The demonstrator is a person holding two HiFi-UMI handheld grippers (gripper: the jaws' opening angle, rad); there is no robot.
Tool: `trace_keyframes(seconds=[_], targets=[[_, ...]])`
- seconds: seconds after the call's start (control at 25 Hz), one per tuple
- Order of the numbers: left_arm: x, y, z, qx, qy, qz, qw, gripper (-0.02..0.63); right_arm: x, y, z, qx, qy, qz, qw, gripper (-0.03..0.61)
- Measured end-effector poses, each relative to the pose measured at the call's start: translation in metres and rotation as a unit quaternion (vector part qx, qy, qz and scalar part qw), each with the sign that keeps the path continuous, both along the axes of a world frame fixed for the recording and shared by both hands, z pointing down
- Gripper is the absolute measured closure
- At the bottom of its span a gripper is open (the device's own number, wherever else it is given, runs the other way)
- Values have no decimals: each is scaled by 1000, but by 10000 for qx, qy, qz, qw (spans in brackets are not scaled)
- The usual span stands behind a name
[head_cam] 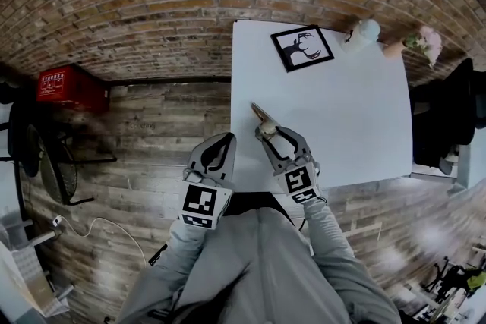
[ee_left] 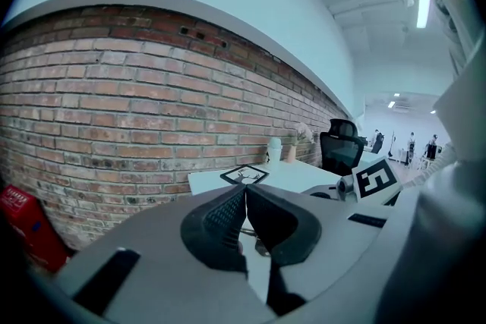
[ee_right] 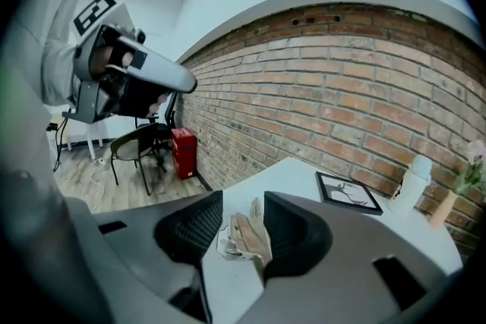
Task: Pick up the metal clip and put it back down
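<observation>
I'm holding my right hand-held gripper point(head_cam: 267, 133) point(ee_right: 243, 202) low over the near edge of the white table point(head_cam: 349, 117), and its jaws are standing apart. The metal clip point(head_cam: 263, 116) point(ee_right: 244, 237) is lying on the table right between them. It's sitting closer to the right-side jaw with a visible gap on the left one, so I'm not squeezing it. Its far end is poking out past the jaw tips.

My left hand-held gripper point(head_cam: 226, 140) point(ee_left: 245, 190) is hanging just left of the right one, off the table edge and over the wooden floor point(head_cam: 152, 140). Its jaws are pressing together with nothing in them.

Well ahead of the right hand-held gripper, a framed deer picture point(head_cam: 302, 48) point(ee_right: 348, 192) is lying flat on the table. A white bottle point(head_cam: 367, 30) point(ee_right: 416, 177) is standing beyond it, by the brick wall point(head_cam: 152, 4). A red crate point(head_cam: 68, 87) point(ee_right: 184, 152) is sitting way off to the left.
</observation>
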State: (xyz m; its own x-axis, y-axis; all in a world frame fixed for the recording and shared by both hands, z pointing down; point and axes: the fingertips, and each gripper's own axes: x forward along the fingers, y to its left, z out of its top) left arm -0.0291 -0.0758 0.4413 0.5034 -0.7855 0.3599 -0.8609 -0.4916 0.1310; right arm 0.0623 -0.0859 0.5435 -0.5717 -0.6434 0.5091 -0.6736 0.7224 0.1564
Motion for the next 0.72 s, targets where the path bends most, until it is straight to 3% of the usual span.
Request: trace_keyframes(seconds=[0.28, 0.72], targets=[[12, -2, -25, 343, -18, 69, 9994, 586, 21, -6, -67, 326, -757, 404, 9958, 422], [29, -6, -63, 749, 65, 107, 9971, 586, 74, -8, -162, 951, -1646, 920, 9774, 438]])
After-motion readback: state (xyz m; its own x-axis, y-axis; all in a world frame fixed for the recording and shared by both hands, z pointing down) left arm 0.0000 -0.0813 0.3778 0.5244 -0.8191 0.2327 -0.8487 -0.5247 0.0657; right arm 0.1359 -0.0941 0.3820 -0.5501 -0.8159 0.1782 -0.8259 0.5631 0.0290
